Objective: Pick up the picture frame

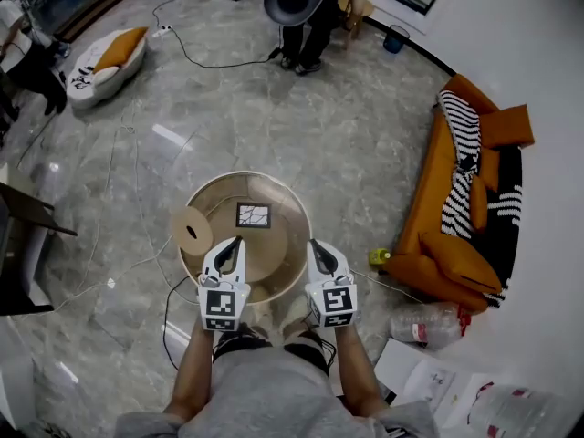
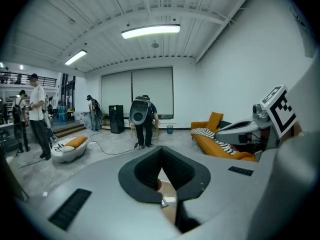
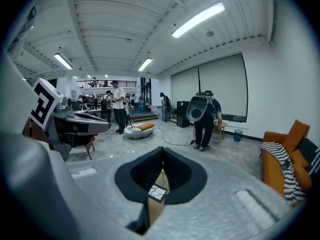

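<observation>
The left gripper (image 1: 235, 243) is clenched, its tips meeting with nothing between them, and the right gripper (image 1: 315, 245) is clenched and empty too. Both hang over the near edge of the round wooden table (image 1: 245, 174), pointing away from the person and tilted a little down

The picture frame (image 1: 253, 214) lies flat on the table top, farther out than both sets of tips and between them, but left of the midline. That puts it just ahead and slightly right of the left gripper, and well off to the far left of the right gripper, so the left one is the nearer. In the right gripper view the picture frame (image 3: 156, 192) shows low in the gap under the closed tips. Its long side seems to run left to right, slightly skewed, so the near long edge faces the grippers; either would have to open before it could take that edge

Counted: 2 grippers, 1 picture frame, 1 table, 1 round wooden disc (image 1: 192, 231) at the table's left rim
</observation>
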Demonstrator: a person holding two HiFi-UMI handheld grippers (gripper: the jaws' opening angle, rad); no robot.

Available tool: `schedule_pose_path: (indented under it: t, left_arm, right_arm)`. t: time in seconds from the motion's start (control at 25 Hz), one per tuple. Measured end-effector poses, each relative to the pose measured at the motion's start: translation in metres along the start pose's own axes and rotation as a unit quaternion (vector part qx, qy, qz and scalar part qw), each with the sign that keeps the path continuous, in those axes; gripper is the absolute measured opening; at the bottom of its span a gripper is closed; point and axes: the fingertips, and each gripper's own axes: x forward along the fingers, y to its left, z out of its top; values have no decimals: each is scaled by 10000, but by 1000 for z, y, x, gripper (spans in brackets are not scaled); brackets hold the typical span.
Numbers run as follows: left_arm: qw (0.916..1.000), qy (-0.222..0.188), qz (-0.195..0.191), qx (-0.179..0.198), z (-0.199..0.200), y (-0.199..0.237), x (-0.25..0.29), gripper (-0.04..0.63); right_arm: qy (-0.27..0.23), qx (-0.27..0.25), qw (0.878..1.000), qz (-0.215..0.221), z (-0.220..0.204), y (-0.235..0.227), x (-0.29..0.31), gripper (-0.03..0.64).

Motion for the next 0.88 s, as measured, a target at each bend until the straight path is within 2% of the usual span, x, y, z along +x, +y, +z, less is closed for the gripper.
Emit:
schedule_pose_path:
  t: [0.2,0.52,0.88]
  left_arm:
    - [9992,271,148,-253,-35,17,37,17]
    - [9944,616,601,-610,-101,50,105,17]
    - [9872,973,887,-904,-200,82,162,17]
  right_arm:
    - [197,48,9991,368,-26,-5,59,0]
    - [552,215,9941,905,-84,-14,166,0]
    - [1194,281,9840,1290,-191,-9,245,0]
